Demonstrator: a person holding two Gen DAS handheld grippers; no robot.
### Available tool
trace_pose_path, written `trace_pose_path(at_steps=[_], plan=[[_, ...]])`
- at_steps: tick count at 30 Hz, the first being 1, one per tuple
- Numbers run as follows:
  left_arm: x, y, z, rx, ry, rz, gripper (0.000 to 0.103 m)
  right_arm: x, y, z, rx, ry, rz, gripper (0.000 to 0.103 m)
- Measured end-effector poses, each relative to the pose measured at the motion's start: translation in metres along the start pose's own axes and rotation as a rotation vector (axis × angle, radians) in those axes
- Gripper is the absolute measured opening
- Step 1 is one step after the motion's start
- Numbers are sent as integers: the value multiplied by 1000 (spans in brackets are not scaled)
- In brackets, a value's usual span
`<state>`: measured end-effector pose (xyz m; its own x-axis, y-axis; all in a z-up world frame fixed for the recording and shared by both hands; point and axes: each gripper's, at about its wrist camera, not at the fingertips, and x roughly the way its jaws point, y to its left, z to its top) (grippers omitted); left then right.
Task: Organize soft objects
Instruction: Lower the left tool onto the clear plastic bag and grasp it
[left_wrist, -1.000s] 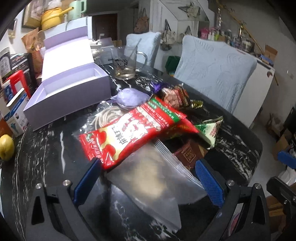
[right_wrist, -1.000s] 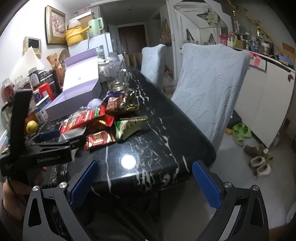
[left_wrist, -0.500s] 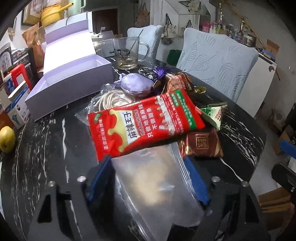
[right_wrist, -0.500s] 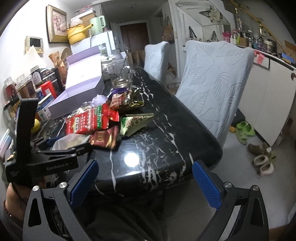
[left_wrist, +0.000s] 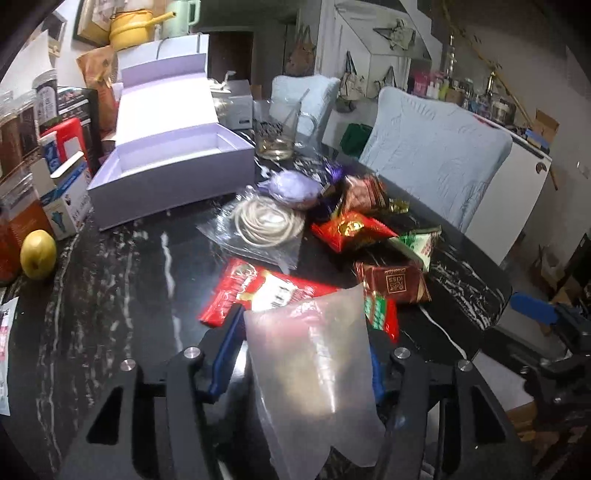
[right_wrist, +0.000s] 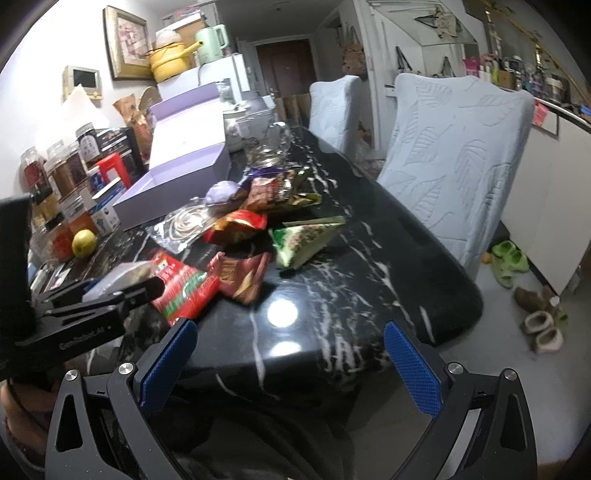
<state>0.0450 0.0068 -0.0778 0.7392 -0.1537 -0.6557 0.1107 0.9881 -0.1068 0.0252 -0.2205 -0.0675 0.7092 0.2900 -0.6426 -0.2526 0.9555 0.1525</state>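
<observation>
**Clear bag caught between closing jaws**

The left hand-held gripper (left_wrist: 303, 354) is closing on a clear plastic bag (left_wrist: 314, 373) – lifted off the desk (left_wrist: 122, 280), over the long red snack packet (left_wrist: 258, 291). Further right, the right hand-held gripper (right_wrist: 291, 365) stands wide apart, empty, at the desk's near edge.

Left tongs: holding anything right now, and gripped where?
The left tongs are closing on the clear plastic bag, by its near end; the far end sticks up between the fingers. Right tongs hold nothing.
</observation>
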Motion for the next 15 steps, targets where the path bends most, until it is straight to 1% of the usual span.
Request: trace_pose_path(at_steps=[2, 5, 10, 13, 15], plan=[[-8, 6, -1, -24, -14, -2, 56, 4, 5, 3, -19, -6, 14, 103], [-17, 13, 0, -36, -38, 26, 56, 14, 12, 10, -50, -15, 32, 103], [-28, 26, 2, -63, -70, 57, 56, 42, 13, 25, -19, 6, 69, 103], [-29, 30, 0, -68, -77, 67, 56, 57, 23, 31, -39, 20, 47, 103], [-29, 33, -1, -80, -84, 54, 56, 64, 29, 33, -59, 25, 35, 103]])
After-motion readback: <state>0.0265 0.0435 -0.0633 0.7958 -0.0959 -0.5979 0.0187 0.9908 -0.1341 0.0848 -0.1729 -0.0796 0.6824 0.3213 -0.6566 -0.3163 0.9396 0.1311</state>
